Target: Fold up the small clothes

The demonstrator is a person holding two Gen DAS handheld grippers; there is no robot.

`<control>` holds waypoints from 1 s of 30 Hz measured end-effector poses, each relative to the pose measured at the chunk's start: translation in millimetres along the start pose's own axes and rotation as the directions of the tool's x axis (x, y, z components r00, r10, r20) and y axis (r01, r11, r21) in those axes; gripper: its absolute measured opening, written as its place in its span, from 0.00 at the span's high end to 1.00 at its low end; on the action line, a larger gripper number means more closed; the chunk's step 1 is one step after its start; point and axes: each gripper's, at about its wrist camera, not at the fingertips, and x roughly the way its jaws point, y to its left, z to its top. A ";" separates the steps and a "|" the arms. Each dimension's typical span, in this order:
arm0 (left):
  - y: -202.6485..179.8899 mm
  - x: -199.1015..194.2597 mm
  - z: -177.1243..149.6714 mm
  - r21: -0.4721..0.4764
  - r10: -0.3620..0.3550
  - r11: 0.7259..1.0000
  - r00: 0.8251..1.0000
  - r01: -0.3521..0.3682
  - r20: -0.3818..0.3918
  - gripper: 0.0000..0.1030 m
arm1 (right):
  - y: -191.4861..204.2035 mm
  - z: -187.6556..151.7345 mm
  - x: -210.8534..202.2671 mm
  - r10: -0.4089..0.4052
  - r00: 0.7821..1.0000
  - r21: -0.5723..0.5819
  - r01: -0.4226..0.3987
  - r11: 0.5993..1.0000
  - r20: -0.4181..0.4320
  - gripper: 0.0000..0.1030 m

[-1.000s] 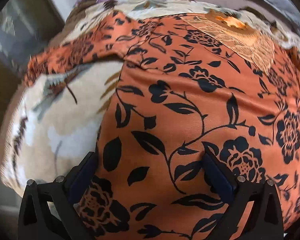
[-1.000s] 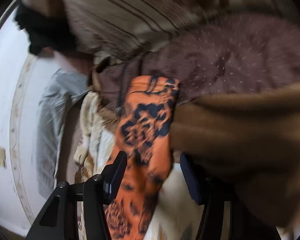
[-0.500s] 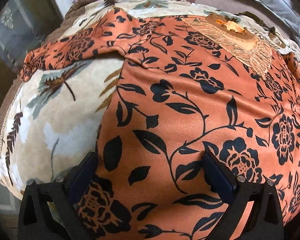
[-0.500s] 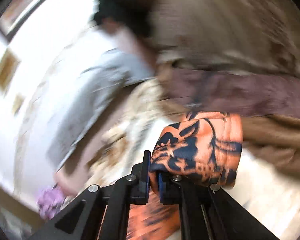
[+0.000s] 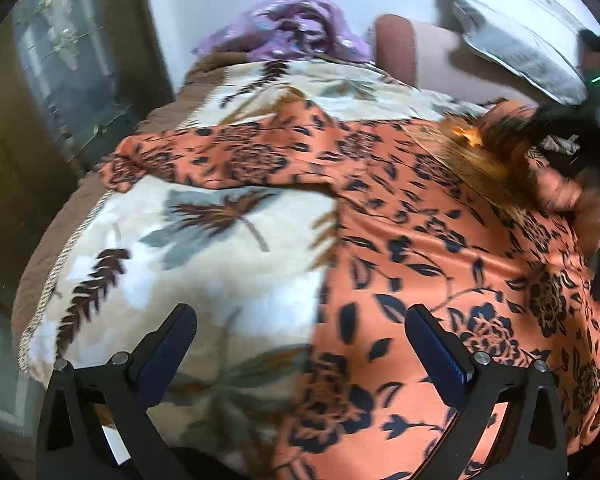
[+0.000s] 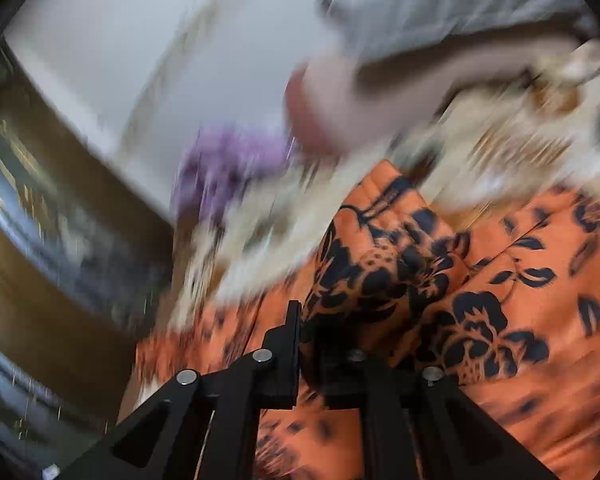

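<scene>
The orange top (image 5: 440, 280) lies spread on the blanket (image 5: 204, 264); it looks thin, soft and light, so it will sag and is best taken at edges or cuffs. The right gripper (image 6: 310, 320) has just been closing and now pinches a sleeve (image 6: 380, 264), while the left gripper (image 5: 300, 344) is wide open above the hem side, holding nothing.

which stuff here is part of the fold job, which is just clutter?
In the job:
- orange garment with black floral print
- right gripper, shut on a bunched sleeve of it
- left gripper, open over its edge

Lying about:
- cream leaf-print blanket underneath
- purple crumpled cloth
- grey pillow
</scene>
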 end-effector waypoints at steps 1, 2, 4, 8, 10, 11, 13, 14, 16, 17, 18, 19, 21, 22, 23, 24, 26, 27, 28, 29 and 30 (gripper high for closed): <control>6.0 0.6 1.4 -0.012 0.004 1.000 1.000 -0.004 -0.005 0.00 | 9.9 -9.9 21.1 0.017 0.997 -0.018 -0.018 1.000 -0.076 0.86; 10.1 1.7 2.6 -0.022 0.008 1.000 1.000 -0.008 -0.011 0.00 | 15.8 -20.9 28.7 0.028 0.993 -0.032 -0.031 0.999 -0.116 0.79; 17.8 3.7 4.1 -0.044 0.015 0.999 1.000 -0.016 -0.024 0.00 | 36.6 -55.9 34.0 0.040 0.982 -0.078 -0.055 0.995 -0.186 0.70; 21.7 6.6 12.4 -0.076 0.013 0.997 0.999 -0.016 -0.033 0.00 | 27.0 -73.0 5.0 0.091 0.975 -0.120 -0.117 0.986 -0.202 0.24; 16.6 6.0 20.1 -0.070 0.004 0.998 1.000 -0.006 -0.021 0.00 | 5.5 -70.4 -27.6 0.102 0.979 -0.103 -0.121 0.987 -0.175 0.24; 11.6 6.6 26.1 -0.056 0.006 0.998 1.000 -0.007 -0.009 0.00 | -5.0 -69.9 -43.2 0.098 0.985 -0.081 -0.111 0.991 -0.144 0.24; 6.1 10.7 36.4 -0.039 0.014 0.999 1.000 -0.014 -0.011 0.00 | -31.1 -59.6 -69.1 0.052 0.995 -0.022 -0.054 0.998 -0.081 0.24; 6.0 14.5 45.0 -0.044 0.002 0.999 1.000 -0.003 -0.015 0.00 | -47.3 -55.3 -83.1 0.028 0.998 0.017 -0.027 0.999 -0.053 0.24; 16.0 21.2 56.7 -0.093 -0.002 0.996 1.000 0.000 -0.019 0.00 | -78.3 -51.2 -104.4 0.007 1.000 0.104 -0.007 0.995 0.003 0.25; 25.5 25.7 62.2 -0.132 0.016 0.991 1.000 -0.019 -0.026 0.00 | -91.7 -49.0 -112.4 -0.010 0.999 0.150 0.004 0.989 0.035 0.25; 38.1 30.8 67.6 -0.177 0.035 0.983 0.999 -0.041 -0.035 0.00 | -105.6 -45.8 -117.9 -0.020 0.998 0.205 0.007 0.979 0.061 0.25; 54.2 36.8 73.4 -0.228 0.052 0.972 0.998 -0.061 -0.047 0.00 | -114.0 -42.5 -119.1 -0.013 0.997 0.241 -0.004 0.971 0.070 0.26; 82.0 47.2 82.5 -0.306 0.087 0.947 0.994 -0.102 -0.062 0.00 | -125.8 -36.1 -111.5 0.000 0.998 0.315 -0.019 0.949 0.058 0.26; 96.8 52.3 87.1 -0.342 0.105 0.932 0.992 -0.122 -0.068 0.00 | -125.1 -34.9 -108.9 -0.003 0.999 0.329 -0.012 0.944 0.044 0.26; 113.3 58.6 92.3 -0.378 0.118 0.915 0.990 -0.138 -0.077 0.00 | -123.6 -33.5 -101.4 -0.008 1.000 0.335 0.000 0.942 0.024 0.26; 130.8 66.5 98.4 -0.416 0.121 0.897 0.988 -0.148 -0.091 0.00 | -120.3 -31.8 -94.1 -0.010 1.000 0.326 0.008 0.945 0.005 0.26; 158.0 78.1 108.0 -0.473 0.124 0.867 0.987 -0.160 -0.107 0.00 | -107.7 -30.7 -81.7 -0.039 0.999 0.266 0.047 0.963 -0.032 0.26; 173.9 85.5 114.6 -0.507 0.114 0.848 0.987 -0.156 -0.112 0.00 | -100.9 -31.4 -75.5 -0.057 0.997 0.231 0.066 0.971 -0.047 0.26; 181.9 89.0 118.6 -0.525 0.117 0.835 0.986 -0.162 -0.119 0.00 | -100.0 -35.2 -78.2 -0.066 0.996 0.203 0.077 0.976 -0.058 0.27; 190.7 92.0 122.4 -0.544 0.132 0.820 0.983 -0.180 -0.126 0.00 | -94.0 -36.2 -75.8 -0.080 0.995 0.164 0.089 0.983 -0.060 0.32; 197.2 93.1 125.0 -0.558 0.156 0.804 0.979 -0.205 -0.134 0.00 | -89.8 -35.3 -74.9 -0.089 0.995 0.136 0.095 0.986 -0.050 0.35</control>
